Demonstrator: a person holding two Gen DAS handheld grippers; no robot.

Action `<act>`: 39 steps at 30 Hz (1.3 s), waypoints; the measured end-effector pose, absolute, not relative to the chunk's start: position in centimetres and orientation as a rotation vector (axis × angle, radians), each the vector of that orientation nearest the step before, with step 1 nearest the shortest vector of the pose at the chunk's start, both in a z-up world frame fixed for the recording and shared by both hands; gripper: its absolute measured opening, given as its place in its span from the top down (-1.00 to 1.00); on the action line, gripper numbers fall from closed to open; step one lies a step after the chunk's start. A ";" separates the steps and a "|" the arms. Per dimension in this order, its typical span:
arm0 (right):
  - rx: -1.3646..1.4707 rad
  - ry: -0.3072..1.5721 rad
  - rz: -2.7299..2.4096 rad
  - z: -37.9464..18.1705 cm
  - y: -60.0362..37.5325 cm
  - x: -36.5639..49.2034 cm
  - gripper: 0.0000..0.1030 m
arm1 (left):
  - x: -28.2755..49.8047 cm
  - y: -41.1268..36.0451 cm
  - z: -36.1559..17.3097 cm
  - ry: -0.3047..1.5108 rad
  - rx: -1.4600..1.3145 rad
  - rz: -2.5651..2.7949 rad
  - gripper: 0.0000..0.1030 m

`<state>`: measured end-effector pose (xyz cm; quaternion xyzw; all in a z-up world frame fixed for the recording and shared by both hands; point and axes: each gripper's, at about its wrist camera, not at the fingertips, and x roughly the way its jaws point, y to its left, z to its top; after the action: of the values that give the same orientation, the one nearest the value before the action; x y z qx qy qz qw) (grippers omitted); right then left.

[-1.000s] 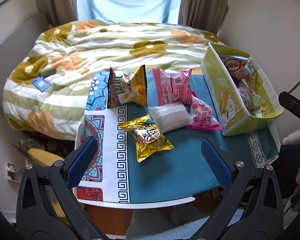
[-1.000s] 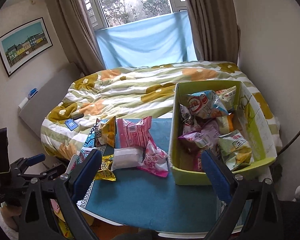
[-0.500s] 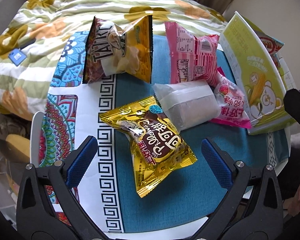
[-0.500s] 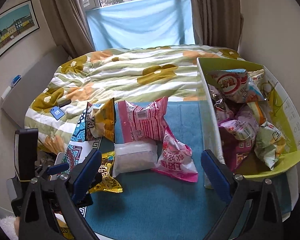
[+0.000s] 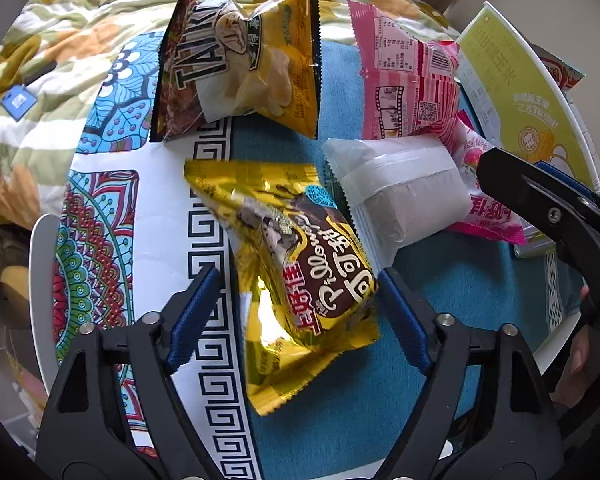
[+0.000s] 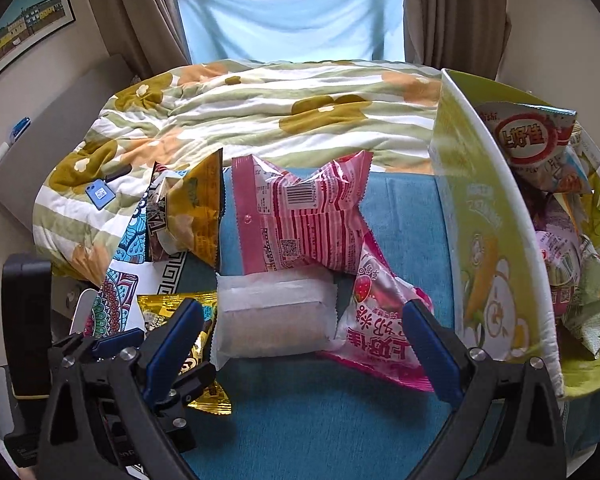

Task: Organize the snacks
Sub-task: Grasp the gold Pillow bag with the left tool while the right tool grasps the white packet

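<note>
A gold snack packet (image 5: 300,272) lies on the table between the open fingers of my left gripper (image 5: 296,300), which straddle its lower half without squeezing it. Behind it lie a brown and yellow chip bag (image 5: 240,64), a pink striped packet (image 5: 408,80), a white wrapped packet (image 5: 400,196) and a pink strawberry packet (image 5: 492,208). My right gripper (image 6: 300,344) is open and empty, low over the white packet (image 6: 276,320) and strawberry packet (image 6: 380,328). The green box (image 6: 496,280) at the right holds several snack bags.
The table has a teal and patterned cloth (image 5: 420,380). A bed with a flowered quilt (image 6: 260,108) lies right behind the table. The left gripper also shows in the right wrist view (image 6: 112,352), close beside my right fingers.
My left gripper has dropped down and forward over the gold packet and its fingers have narrowed around it. My right gripper has moved lower and closer to the white and strawberry packets.
</note>
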<state>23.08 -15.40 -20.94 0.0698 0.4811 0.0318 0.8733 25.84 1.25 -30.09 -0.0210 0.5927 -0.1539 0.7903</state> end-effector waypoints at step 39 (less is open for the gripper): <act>0.026 1.133 0.143 -27.5 -12.3 25.8 -0.38 | 25.4 6.4 -28.6 1.230 -0.056 -0.361 -0.17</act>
<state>25.76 -12.27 -27.54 0.0123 0.5360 0.0678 0.8414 25.38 6.43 -28.60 -0.0262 0.5738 -0.1685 0.8011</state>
